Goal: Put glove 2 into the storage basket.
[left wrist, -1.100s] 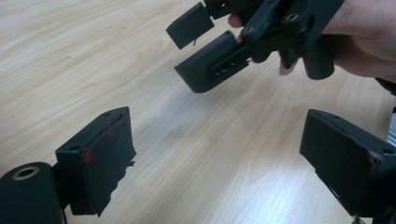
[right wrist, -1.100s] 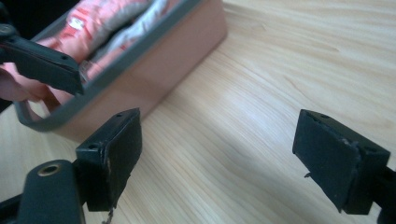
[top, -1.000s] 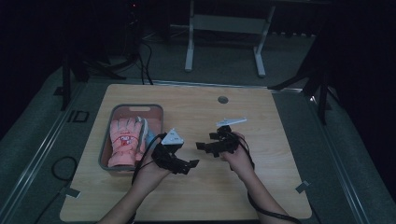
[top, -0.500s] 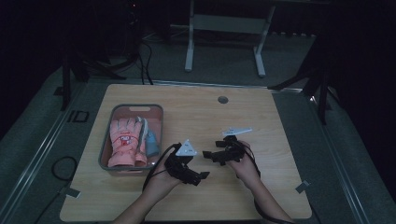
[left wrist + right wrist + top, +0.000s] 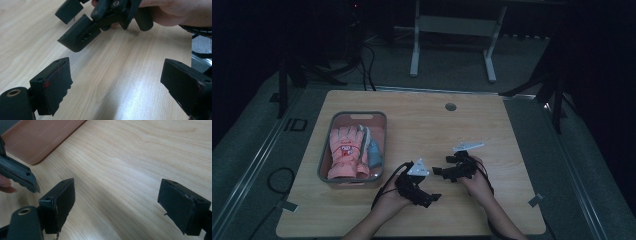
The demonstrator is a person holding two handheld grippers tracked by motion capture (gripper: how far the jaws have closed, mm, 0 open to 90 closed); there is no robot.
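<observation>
Wood-grain table takes up most of the high view, pale top with a small round hole near the far edge. Toward the left side sits a grey tray with pink gloves lying in it and something bluish tucked along their right side, too small to make out. Both hands come in from the near edge: the left gripper is low over the table just right of the tray, pointing off to the right, and the right gripper sits a bit farther in, pointing left toward the tray. The two are pretty close to each other, jaw tips near but apart. Each one has a light grey three-cornered plate on top. From up here I can't really tell how wide the jaws are. Left gripper view clears that up: left gripper has its two black jaws spread wide with nothing but bare wood between them, and there's a red smudge on the left pad. Farther off in that view you get the right gripper with the person's hand wrapped around it, hovering just over the table. Right gripper view: right gripper also has its jaws wide apart over bare wood, holding nothing. Top left corner shows the tray's reddish side, and part of the left gripper pokes in at the left edge.
</observation>
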